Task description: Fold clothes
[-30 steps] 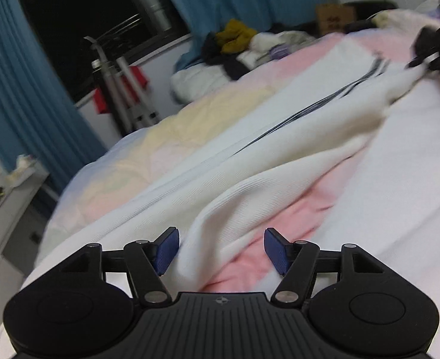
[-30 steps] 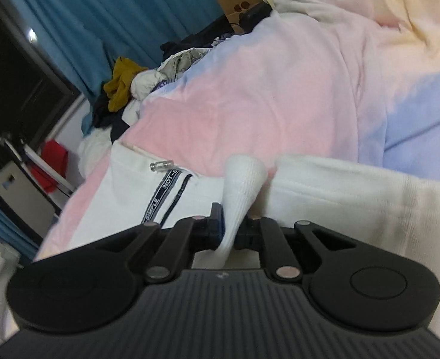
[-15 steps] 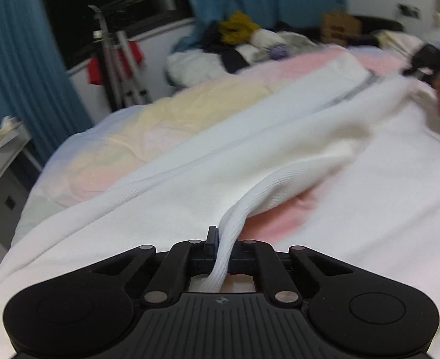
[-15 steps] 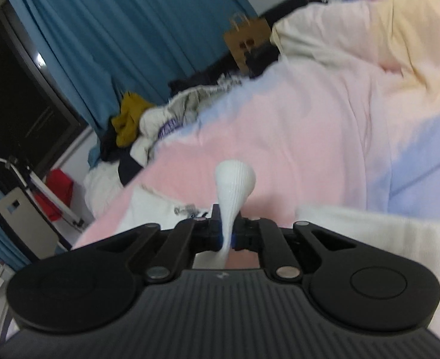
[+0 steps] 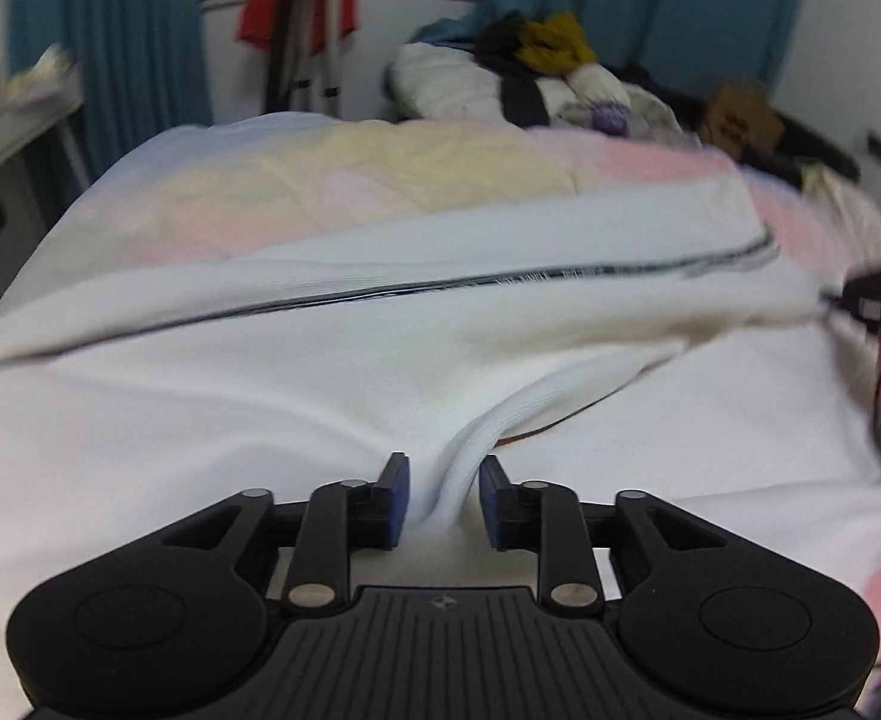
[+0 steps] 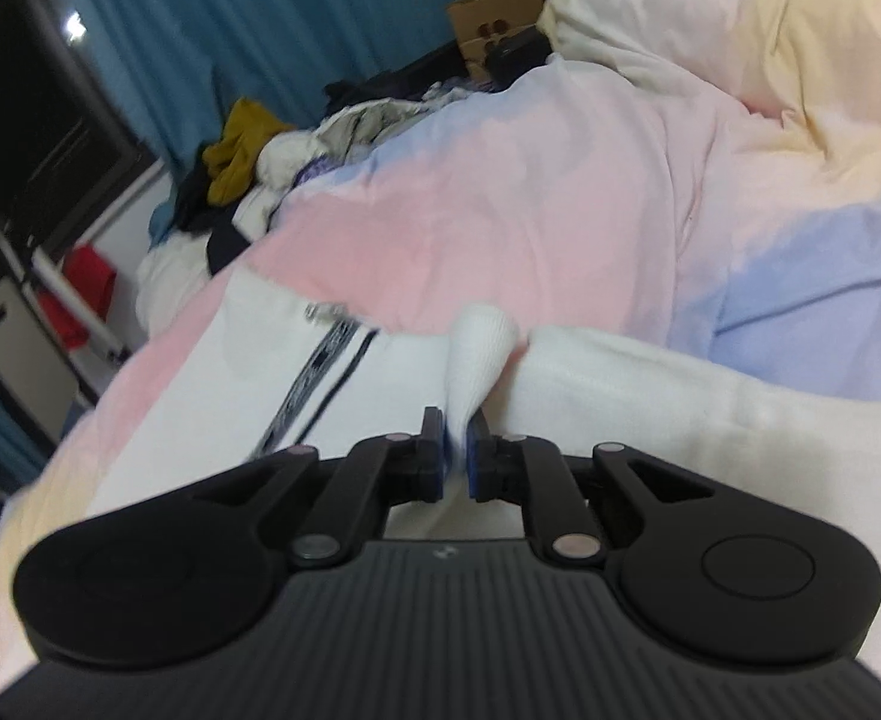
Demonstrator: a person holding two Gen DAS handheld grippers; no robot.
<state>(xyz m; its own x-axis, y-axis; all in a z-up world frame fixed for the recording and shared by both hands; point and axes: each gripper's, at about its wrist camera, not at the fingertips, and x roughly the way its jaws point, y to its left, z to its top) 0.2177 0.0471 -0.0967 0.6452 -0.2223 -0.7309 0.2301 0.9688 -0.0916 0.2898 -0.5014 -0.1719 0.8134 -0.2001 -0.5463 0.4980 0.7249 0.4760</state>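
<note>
Left wrist view is showing a big bed with a pastel duvet [image 5: 380,174] in pink, yellow and pale blue, filling most of the picture. On it a white garment [image 5: 260,372] is lying spread out, and a thin dark stripe [image 5: 440,285] is running across the garment from left to right. Behind the bed, blue curtains [image 5: 650,6] are hanging beside a dark window, and a pile of clothes [image 5: 536,78] with a mustard yellow piece is sitting at the far edge.

The left gripper [image 5: 444,501] is opening its jaws; a ridge of the white fabric is standing between the blue pads [image 5: 397,498], and the pads are not pressing on it. At the right edge the other black gripper is appearing, blurred, at the far end of the garment.

In the right wrist view, the right gripper [image 6: 454,459] is pinching a raised fold of the white garment [image 6: 620,384]; the fold is sticking up above the fingertips, and the jaws are beginning to loosen. To the left of the fold, a dark band with printed letters [image 6: 314,372] is running along the fabric, but the writing is too blurred to read. A brown paper bag [image 6: 488,24] is standing far behind, near the curtains.
</note>
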